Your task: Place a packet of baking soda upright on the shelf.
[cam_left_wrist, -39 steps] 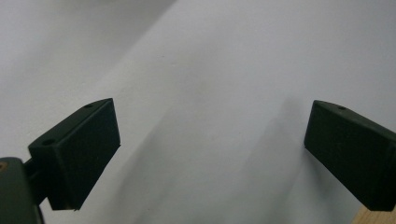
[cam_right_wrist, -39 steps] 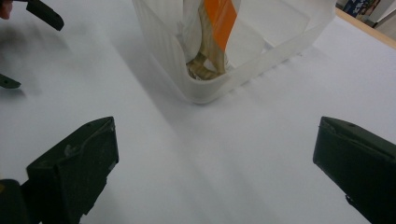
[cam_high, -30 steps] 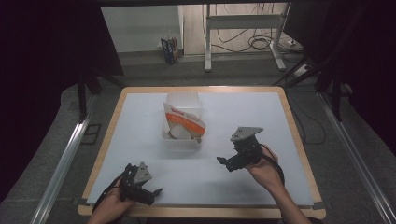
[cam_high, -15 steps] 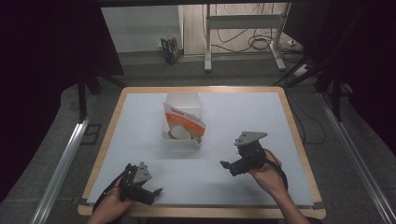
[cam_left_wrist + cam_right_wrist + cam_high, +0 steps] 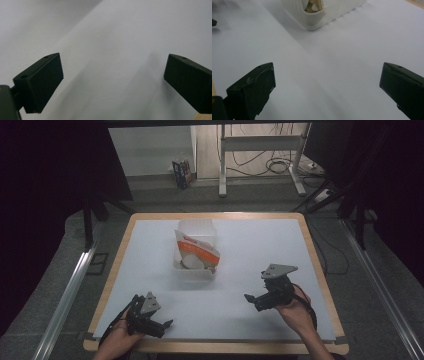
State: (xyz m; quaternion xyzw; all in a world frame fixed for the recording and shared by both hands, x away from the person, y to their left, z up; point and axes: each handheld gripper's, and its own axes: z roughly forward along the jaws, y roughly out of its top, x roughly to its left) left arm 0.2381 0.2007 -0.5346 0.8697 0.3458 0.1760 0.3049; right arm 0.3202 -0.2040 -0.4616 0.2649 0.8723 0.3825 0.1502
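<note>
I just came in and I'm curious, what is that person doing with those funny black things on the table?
A person holds a claw in each hand over a white table. The left claw sits near the front edge, and the right claw is off to the right. Both are open and hold nothing. In the middle stands a clear plastic tub with an orange and white snack bag in it. Nothing touches the tub.

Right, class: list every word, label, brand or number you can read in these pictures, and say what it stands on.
No text can be read.
Packet in the clear tub: red and orange print, too small and blurred.
Boxes on the floor: print too small.
Both grippers, left and right: no markings.
</note>
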